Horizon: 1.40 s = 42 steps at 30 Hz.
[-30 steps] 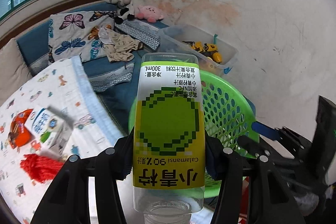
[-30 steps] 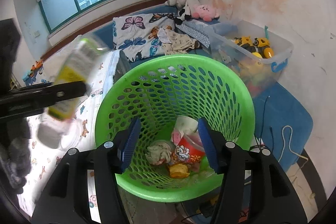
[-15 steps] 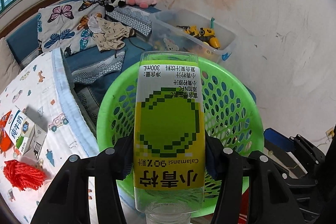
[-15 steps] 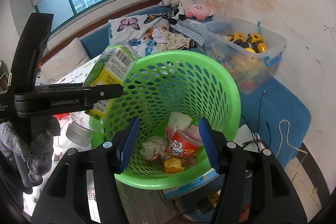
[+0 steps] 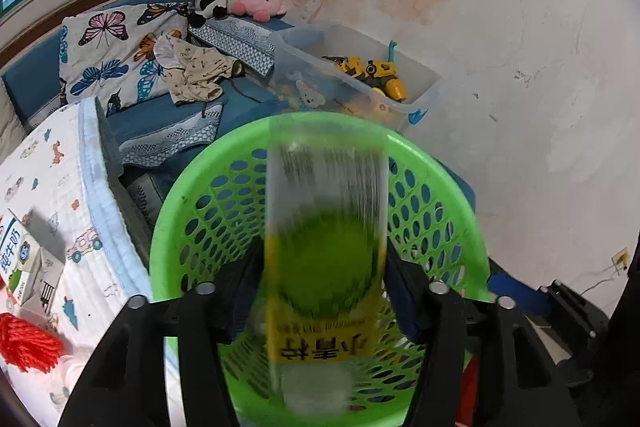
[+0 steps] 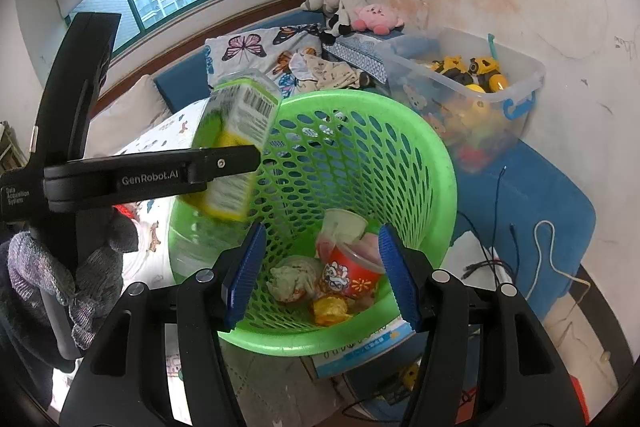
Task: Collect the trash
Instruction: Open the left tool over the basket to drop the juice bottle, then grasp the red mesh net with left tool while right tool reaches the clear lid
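Note:
A clear drink bottle with a yellow-green label (image 5: 326, 267) is blurred between the fingers of my left gripper (image 5: 320, 291), neck down over the green mesh basket (image 5: 192, 187). The fingers stand wider than the bottle, so it looks released and sliding down. From the right wrist view the bottle (image 6: 236, 135) hangs at the basket's (image 6: 420, 147) left rim beside the left gripper's finger (image 6: 160, 175). My right gripper (image 6: 320, 275) is open and empty over the basket's near side. A red paper cup (image 6: 352, 275) and crumpled wrappers (image 6: 296, 279) lie inside.
A milk carton (image 5: 24, 267) and a red tassel (image 5: 28, 343) lie on the patterned bed cover at the left. A clear toy bin (image 6: 472, 87) stands behind the basket by the stained wall. Cables (image 6: 500, 227) trail across the blue mat on the right.
The left gripper carried the bottle right over the basket, then its fingers spread and the bottle began slipping downward, now motion-blurred. The right gripper stayed open at the basket's near rim.

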Available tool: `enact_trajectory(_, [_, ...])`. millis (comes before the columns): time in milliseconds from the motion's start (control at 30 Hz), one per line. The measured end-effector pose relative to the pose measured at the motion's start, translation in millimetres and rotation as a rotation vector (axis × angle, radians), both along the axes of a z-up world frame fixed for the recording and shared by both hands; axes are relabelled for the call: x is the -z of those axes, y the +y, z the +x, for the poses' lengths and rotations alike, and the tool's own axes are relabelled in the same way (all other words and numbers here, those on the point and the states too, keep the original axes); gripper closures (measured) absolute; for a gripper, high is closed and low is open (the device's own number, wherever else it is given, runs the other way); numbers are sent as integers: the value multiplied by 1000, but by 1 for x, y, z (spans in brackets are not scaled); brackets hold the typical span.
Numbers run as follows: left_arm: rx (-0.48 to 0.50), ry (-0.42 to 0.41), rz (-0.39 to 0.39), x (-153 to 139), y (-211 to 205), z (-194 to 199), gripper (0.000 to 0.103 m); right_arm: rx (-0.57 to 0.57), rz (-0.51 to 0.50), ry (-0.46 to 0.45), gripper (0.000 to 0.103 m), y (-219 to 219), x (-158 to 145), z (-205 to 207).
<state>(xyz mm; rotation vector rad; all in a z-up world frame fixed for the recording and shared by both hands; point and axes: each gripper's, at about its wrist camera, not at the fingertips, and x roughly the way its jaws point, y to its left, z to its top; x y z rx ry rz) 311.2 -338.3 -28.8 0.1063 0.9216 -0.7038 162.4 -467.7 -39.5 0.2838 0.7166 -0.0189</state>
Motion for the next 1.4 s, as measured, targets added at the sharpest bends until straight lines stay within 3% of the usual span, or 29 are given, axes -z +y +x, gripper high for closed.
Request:
enact_trajectory(67, [-6,-15,-25,-5,1,-2,34,3,5,0,44,-1,1,-2])
enact_trajectory(267, [-8,-26,-44,-15,14,-9,32,-2,12,-1,44,2,0,-7])
enact_trajectory(633, [-94,-60,-18,-27,87,-35,32,-52,7,-27,35,26,-10,-14])
enact_trajectory(1067, [-363,-95,57,-18,212,-31,32,-148,-3,-42,29,77,-21,-7])
enact_trajectory(1200, [-465,-68,76,-6,253,-15,31,-188,-10,-39,27,97,-20,-4])
enact_trajectory(1400, [-538,14,64,16,284,7,26,-263,-21,-35,24,130,-20,4])
